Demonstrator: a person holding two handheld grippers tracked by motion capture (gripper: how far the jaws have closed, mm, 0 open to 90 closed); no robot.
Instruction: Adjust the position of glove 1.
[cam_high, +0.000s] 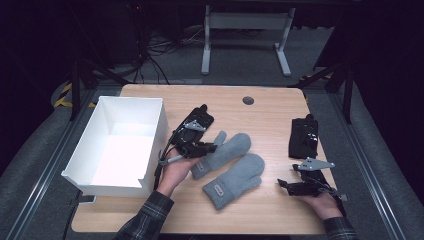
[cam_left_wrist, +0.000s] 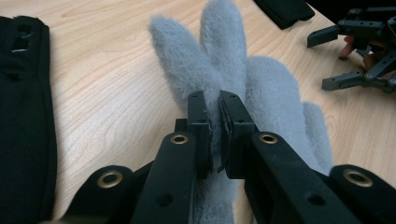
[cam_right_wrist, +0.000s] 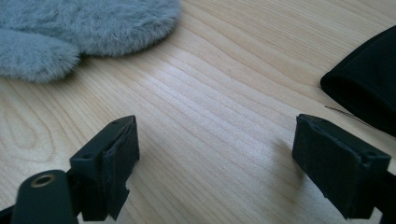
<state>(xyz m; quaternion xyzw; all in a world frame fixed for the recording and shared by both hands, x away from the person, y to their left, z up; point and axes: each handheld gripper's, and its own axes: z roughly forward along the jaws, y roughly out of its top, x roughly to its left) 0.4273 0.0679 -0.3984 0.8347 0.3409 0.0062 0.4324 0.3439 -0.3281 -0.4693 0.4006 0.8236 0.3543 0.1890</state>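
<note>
Two fluffy grey mittens lie mid-table. My left gripper (cam_high: 209, 149) (cam_left_wrist: 215, 135) is shut on the upper grey mitten (cam_high: 231, 148) (cam_left_wrist: 223, 51), pinching its fur near the cuff. The lower grey mitten (cam_high: 235, 181) (cam_left_wrist: 280, 98) lies flat beside it. A black glove (cam_high: 201, 117) (cam_left_wrist: 23, 121) rests just behind my left gripper. A second black glove (cam_high: 303, 136) (cam_right_wrist: 369, 86) lies at the right. My right gripper (cam_high: 292, 185) (cam_right_wrist: 215, 163) is open low over bare wood, between the lower mitten (cam_right_wrist: 93, 23) and that glove. It also appears far right in the left gripper view (cam_left_wrist: 359, 60).
An open white box (cam_high: 95, 177) stands at the table's left side, close to my left forearm. A round cable hole (cam_high: 248, 100) sits near the far edge. Beyond the table are cables and a desk frame on the floor.
</note>
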